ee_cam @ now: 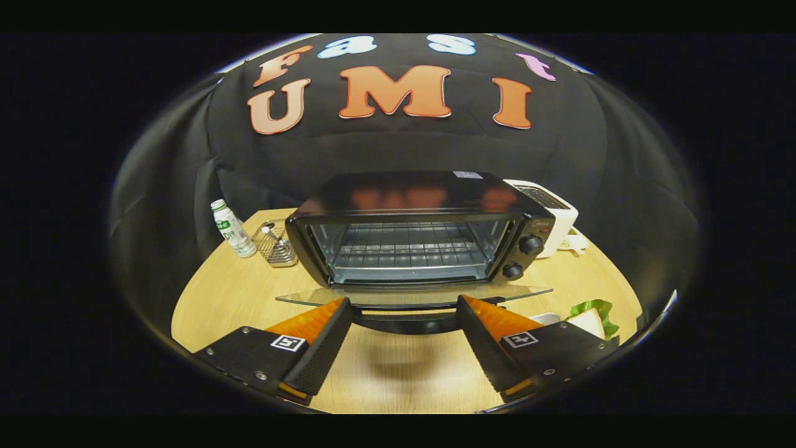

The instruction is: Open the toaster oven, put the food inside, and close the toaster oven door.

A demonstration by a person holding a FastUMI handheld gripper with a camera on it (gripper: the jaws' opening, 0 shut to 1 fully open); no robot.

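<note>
A black toaster oven [423, 205] stands on the wooden table, straight ahead of me. Its glass door [413, 295] hangs down flat and open, and the wire rack [404, 252] inside is bare. The door's dark handle [407, 322] lies just ahead of and between my fingertips. My gripper [405, 303] is open wide, with nothing pressed between the fingers. The food, a sandwich with green lettuce [594, 314], sits on the table to the right of my right finger, partly hidden by it.
A small white bottle with a green label [231, 229] and a wire basket [275, 244] stand left of the oven. A white toaster [550, 208] sits behind the oven's right side. The round wooden table [211, 292] ends close on the left and right.
</note>
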